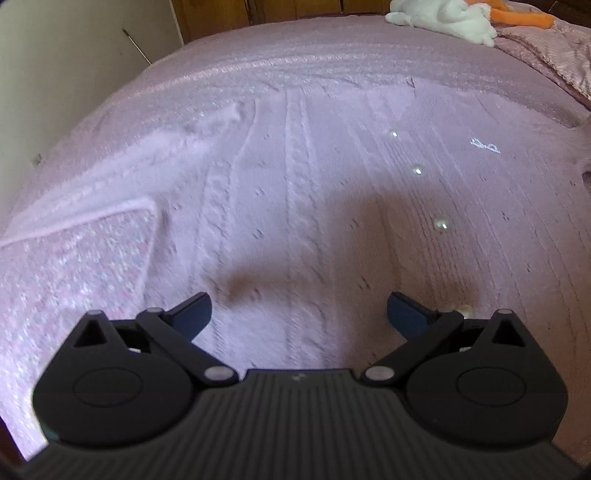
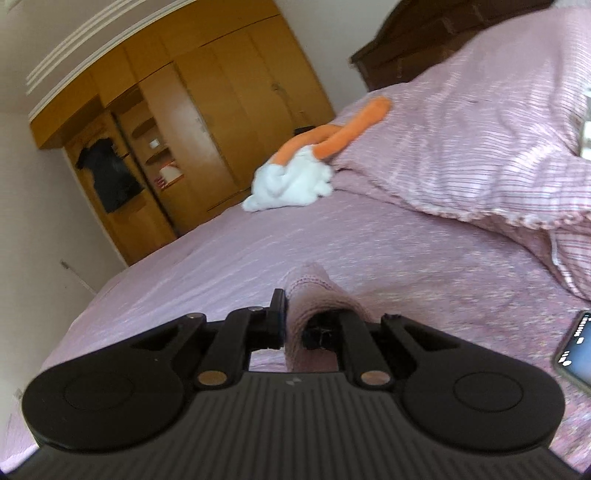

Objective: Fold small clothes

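A pale pink cable-knit cardigan (image 1: 314, 177) with small pearl buttons (image 1: 441, 224) lies spread flat on the pink bedspread (image 1: 258, 66) in the left wrist view. My left gripper (image 1: 299, 314) is open and empty, just above the knit near its lower part. In the right wrist view my right gripper (image 2: 310, 314) is shut on a bunched fold of the pink knit (image 2: 314, 291), held up above the bed. The right finger is partly hidden by the fabric.
A white and orange plush toy (image 2: 299, 173) lies at the far side of the bed, also in the left wrist view (image 1: 450, 14). A pink pillow (image 2: 480, 147) sits at right. A phone (image 2: 576, 354) lies at the right edge. A wooden wardrobe (image 2: 192, 122) stands behind. A speckled pink cloth (image 1: 66, 266) lies at left.
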A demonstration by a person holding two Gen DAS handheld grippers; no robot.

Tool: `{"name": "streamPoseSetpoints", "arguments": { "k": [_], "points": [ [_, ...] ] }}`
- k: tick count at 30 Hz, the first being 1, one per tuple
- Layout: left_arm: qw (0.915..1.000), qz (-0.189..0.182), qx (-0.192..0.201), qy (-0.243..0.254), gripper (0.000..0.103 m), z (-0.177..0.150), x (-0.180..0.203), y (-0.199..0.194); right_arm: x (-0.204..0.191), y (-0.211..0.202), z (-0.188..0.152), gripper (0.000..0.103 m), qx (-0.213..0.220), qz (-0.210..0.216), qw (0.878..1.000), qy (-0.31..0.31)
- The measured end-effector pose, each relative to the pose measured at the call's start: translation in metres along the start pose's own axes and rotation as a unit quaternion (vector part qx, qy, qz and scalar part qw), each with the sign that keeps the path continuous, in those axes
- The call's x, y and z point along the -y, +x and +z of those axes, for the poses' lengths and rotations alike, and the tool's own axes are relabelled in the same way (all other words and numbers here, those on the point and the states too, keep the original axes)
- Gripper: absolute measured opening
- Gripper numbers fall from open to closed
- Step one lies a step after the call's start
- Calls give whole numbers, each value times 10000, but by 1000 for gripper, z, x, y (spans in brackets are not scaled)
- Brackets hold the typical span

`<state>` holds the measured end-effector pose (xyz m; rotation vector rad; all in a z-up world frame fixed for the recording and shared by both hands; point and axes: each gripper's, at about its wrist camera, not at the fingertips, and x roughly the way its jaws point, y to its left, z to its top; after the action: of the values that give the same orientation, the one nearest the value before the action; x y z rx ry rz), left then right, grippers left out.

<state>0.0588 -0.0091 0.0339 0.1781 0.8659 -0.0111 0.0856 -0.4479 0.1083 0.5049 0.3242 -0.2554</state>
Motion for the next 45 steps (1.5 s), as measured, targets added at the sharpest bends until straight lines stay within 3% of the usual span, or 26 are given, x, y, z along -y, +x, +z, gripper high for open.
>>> {"name": "streamPoseSetpoints", "arguments": {
  "k": [10, 16, 22, 29, 35, 38, 42, 45],
  "points": [
    [9988, -89, -7, -485, 103, 22, -57, -7, -117, -3, -20, 9, -259, 386, 9954, -842],
    [9980, 173, 170, -589, 103, 28, -95, -14, -184, 2, -54, 9, -515, 767, 9895, -1111],
    [9952, 315, 201, -900, 103, 29, -129, -11, -245, 18, -108, 9, -853, 970, 9831, -1300],
    [9934, 199, 172, -1120, 103, 20, -150, -2, -282, 46, -180, 9, -1484, 975, 9751, -1325],
    [9951, 218, 187, -951, 103, 10, -145, 9, -278, 74, -217, 11, -1947, 976, 9664, -1368],
    [9959, 149, 163, -877, 103, 8, -139, 13, -268, 77, -225, 21, -2035, 1053, 9636, -1378],
    [9963, 90, 220, -821, 103, 8, -133, 13, -265, 66, -226, 59, -2099, 1359, 9612, -1165],
    [9964, 22, 255, -802, 103, 10, -127, 13, -258, 53, -222, 66, -2196, 1473, 9594, -985]
  ]
}}
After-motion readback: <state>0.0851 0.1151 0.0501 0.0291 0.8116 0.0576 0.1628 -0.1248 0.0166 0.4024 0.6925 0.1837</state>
